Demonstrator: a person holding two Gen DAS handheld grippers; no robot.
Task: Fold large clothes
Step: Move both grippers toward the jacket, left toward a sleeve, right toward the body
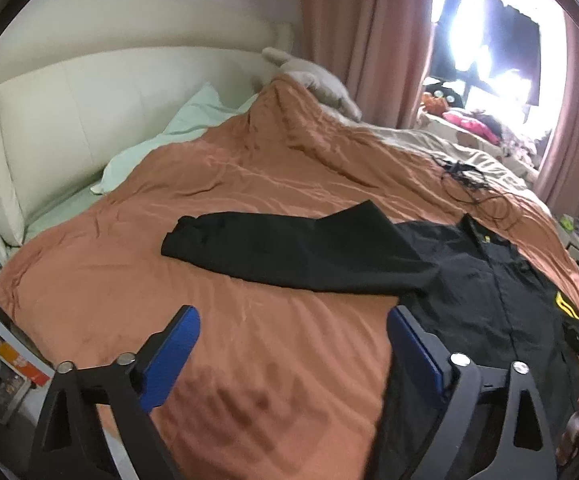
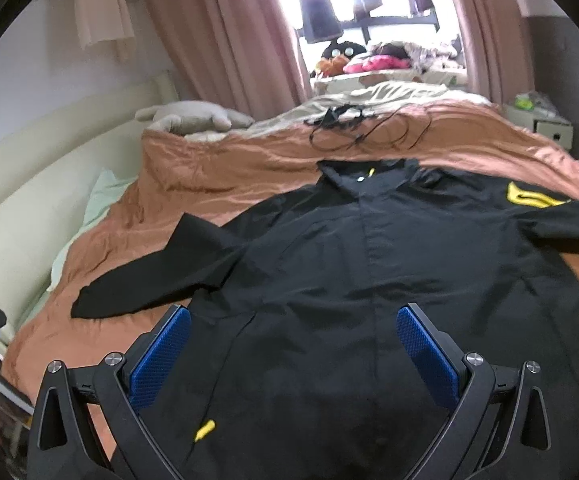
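Nearest in the left wrist view, the left gripper stands with its blue-padded jaws spread wide and nothing between them, above a rumpled rust-orange bedspread. Its right-hand finger hangs over the hem edge of a large black button-front shirt with yellow patches; whether it touches the cloth cannot be told.

In the right wrist view, the right gripper is likewise wide apart and empty-jawed, held over the lower front of the shirt. The garment lies spread face up on the bedspread, collar pointing away — one long sleeve stretches out flat to the left, the other runs off to the right edge of the picture.

Just beyond the collar, a tangle of thin black cable rests on the bed. Farther left sit a pale green pillow and a cream padded headboard. At the back hang dusty-pink curtains beside a bright window.
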